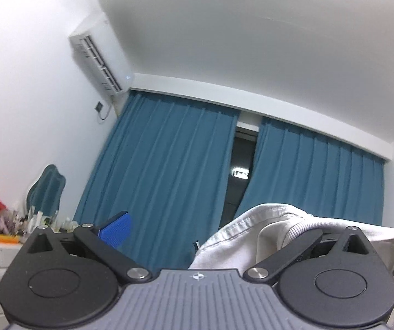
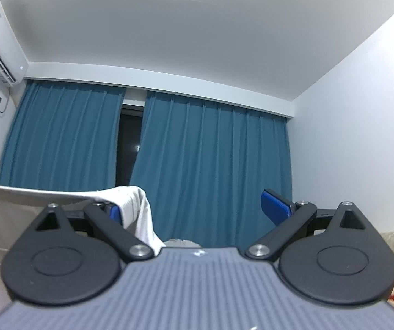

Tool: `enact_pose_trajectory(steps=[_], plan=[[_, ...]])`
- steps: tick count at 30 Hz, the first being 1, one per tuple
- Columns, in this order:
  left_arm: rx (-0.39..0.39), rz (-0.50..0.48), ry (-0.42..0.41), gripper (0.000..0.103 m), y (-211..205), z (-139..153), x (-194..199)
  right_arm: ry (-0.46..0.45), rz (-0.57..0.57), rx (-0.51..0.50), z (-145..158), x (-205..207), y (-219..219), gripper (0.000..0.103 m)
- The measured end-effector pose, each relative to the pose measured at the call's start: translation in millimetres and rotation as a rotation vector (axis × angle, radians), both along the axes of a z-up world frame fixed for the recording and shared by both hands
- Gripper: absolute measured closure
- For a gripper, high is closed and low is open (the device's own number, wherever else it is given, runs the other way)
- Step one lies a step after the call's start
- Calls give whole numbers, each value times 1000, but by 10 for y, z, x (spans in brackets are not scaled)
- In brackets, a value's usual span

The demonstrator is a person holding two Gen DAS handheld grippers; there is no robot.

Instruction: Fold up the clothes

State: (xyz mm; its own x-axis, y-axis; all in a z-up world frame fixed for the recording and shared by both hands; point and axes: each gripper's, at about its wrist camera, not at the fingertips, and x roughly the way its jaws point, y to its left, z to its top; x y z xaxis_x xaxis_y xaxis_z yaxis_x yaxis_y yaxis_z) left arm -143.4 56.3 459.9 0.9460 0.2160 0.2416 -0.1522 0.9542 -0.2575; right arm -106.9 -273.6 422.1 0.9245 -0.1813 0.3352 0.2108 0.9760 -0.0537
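Over my left gripper (image 1: 213,228), jaws wide, white garment (image 1: 251,236) drapes rightward; only right gripper (image 2: 199,209), also wide, shows it spanning leftward.

We see the left gripper (image 1: 210,228) and the right gripper (image 2: 201,209) built of matt black plastic arms with bright metal pivot pins, a ribbed grey plastic body, and blue plastic pads (image 2: 275,206) with a fine ridged face. The white garment (image 1: 251,236) looks like soft cloth, with stitched seams and a ribbed knit edge. Behind, the blue curtains (image 2: 210,151) are matt pleated cloth, and the air conditioner (image 1: 100,55) is smooth white plastic.
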Motion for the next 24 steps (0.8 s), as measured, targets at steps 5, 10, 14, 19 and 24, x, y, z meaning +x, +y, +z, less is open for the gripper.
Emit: enact_pose_trajectory(steps=[5, 10, 14, 19, 24], plan=[[19, -38, 122, 0, -177, -25, 935, 61, -40, -3, -20, 646, -145, 6], [10, -60, 296, 0, -306, -765, 2265, 197, -78, 1, -710, 1641, -242, 6], [57, -51, 427, 0, -503, -1513, 3426, 294, -102, -3, -1456, 2641, -344, 6], [100, -73, 534, 0, -771, -2529, 4863, 379, -138, 34, -2488, 3964, -489, 6], [89, -113, 721, 0, -788, -3870, 6383, 537, -145, 67, -3635, 5163, -589, 6]])
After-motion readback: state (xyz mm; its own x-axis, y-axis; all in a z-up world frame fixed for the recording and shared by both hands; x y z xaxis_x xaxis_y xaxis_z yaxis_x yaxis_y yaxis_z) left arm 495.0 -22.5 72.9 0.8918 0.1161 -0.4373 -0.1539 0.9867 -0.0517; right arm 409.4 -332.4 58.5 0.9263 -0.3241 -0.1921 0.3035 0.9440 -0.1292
